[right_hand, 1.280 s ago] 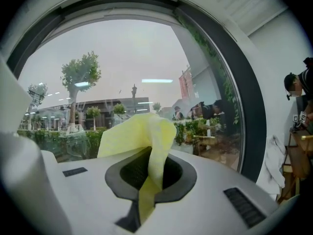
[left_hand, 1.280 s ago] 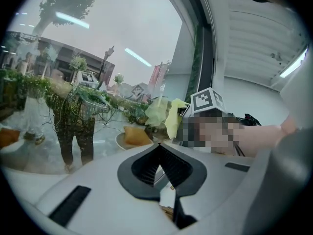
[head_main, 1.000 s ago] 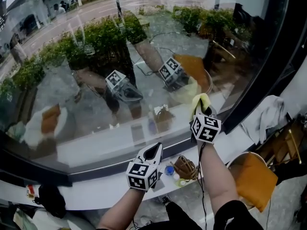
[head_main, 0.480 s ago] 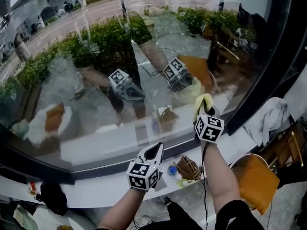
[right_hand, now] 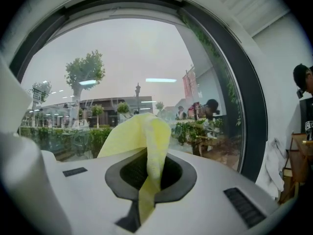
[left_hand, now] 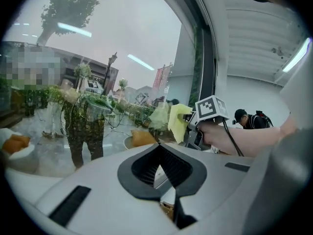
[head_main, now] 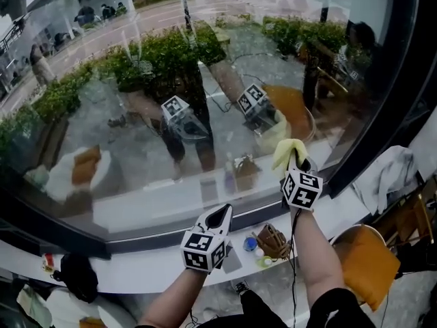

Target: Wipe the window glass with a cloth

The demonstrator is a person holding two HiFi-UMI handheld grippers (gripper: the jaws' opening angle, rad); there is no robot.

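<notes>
A large curved window pane (head_main: 205,80) fills the upper part of the head view, with reflections of both grippers in it. My right gripper (head_main: 295,161) is shut on a yellow cloth (head_main: 288,150), whose free end lies against or very near the glass at its lower right. The yellow cloth (right_hand: 142,141) rises out of the closed jaws in the right gripper view, and the yellow cloth (left_hand: 178,122) also shows in the left gripper view. My left gripper (head_main: 220,214) is lower, above the sill, shut with nothing in it.
A white sill (head_main: 157,262) runs below the glass, with a brown mitt-like object (head_main: 274,241) and a blue cap (head_main: 250,243) on it. A dark window frame (head_main: 389,94) stands to the right. An orange-cushioned stool (head_main: 362,262) sits at lower right. A black item (head_main: 78,275) lies at lower left.
My right gripper with the cloth has shifted slightly right and down along the glass. The left gripper has stayed in place.
</notes>
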